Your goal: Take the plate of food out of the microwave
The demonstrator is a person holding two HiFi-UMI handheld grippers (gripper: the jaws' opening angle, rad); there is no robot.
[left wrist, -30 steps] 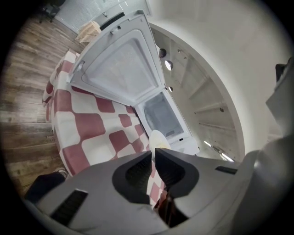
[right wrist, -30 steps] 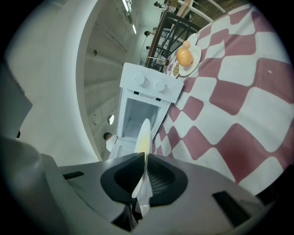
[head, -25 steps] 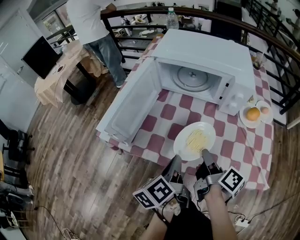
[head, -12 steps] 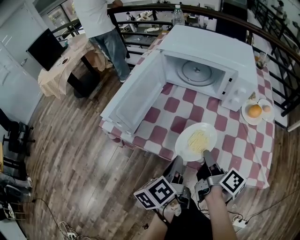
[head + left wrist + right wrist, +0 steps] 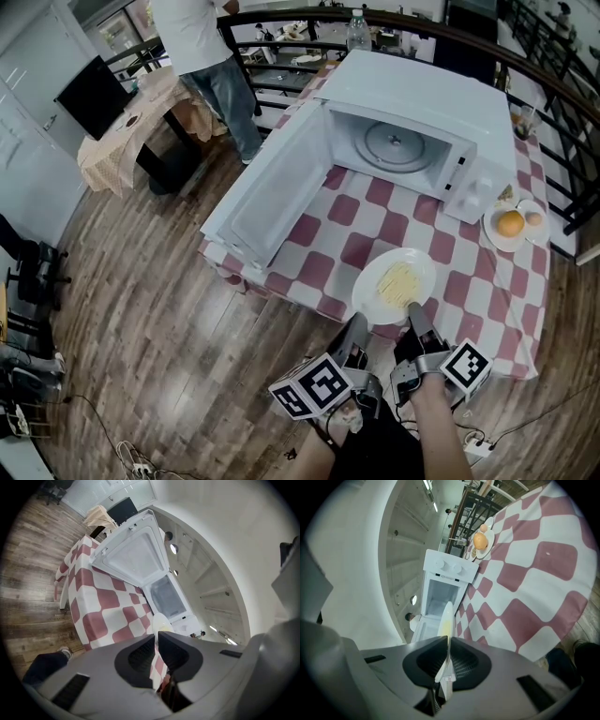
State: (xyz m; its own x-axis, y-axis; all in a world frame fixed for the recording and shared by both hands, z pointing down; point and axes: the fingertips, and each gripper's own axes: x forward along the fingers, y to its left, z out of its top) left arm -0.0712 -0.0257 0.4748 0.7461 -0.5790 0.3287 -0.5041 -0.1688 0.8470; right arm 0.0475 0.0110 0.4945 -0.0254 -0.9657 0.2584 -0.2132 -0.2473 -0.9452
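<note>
We clamp left tongs (image 5: 359, 322) and right tongs (image 5: 412, 307) on the near rim of the plate (image 5: 395, 281), which looks stiff, slick and breakable.

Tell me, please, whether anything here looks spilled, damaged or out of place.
Nothing stands out. The plate of food is whole and keeps its food, held at its near rim by the right gripper. Nothing has spilled on the checked tablecloth. The microwave is empty and its door stands wide open, which fits the task.

Wooden floor (image 5: 141, 281), cloth-draped side table (image 5: 112, 155)
</note>
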